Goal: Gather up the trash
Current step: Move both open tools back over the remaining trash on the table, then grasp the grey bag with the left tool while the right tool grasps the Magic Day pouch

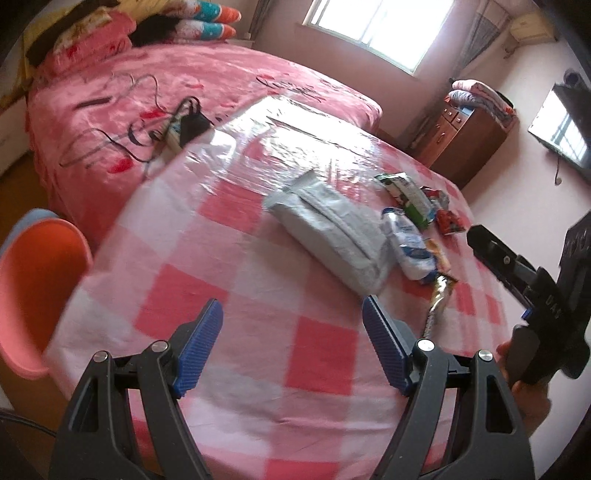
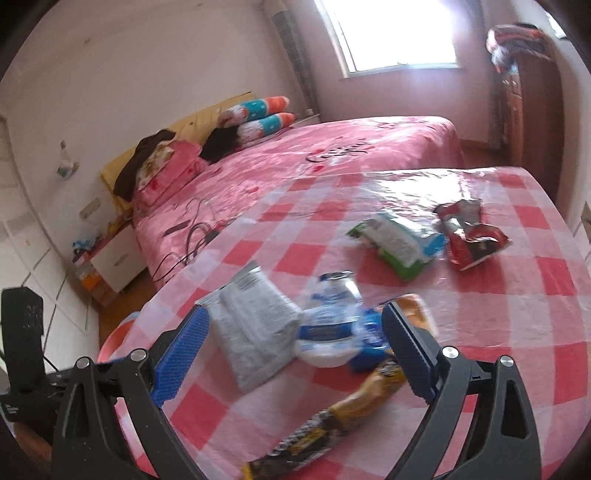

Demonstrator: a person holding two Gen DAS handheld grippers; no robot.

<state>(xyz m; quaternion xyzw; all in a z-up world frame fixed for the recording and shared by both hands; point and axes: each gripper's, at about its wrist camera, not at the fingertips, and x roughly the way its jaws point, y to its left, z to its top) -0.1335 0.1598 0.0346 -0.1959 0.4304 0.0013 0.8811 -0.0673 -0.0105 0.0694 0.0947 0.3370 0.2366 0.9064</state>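
- The tabletop (image 2: 517, 314) wears a pink-and-white checked cloth under clear plastic.
- A grey pouch (image 2: 255, 325) lies just ahead of the right claw (image 2: 295, 354), toward its left finger.
- A blue-white wrapper (image 2: 332, 325) touches the pouch, dead ahead of that claw.
- A yellow-black wrapper (image 2: 332, 417) lies between its fingers, nearest.
- A green bag (image 2: 399, 240) and a red bag (image 2: 469, 236) lie farther ahead to the right, just beside each other.

Blown-out window (image 1: 376, 26) daylight glares off the blurred, fisheye-warped tablecloth (image 1: 295, 122).

Pink bed (image 2: 332, 155) w/ pillows, bright window (image 2: 391, 33), wood cabinet (image 1: 469, 136), checked table (image 1: 258, 295).
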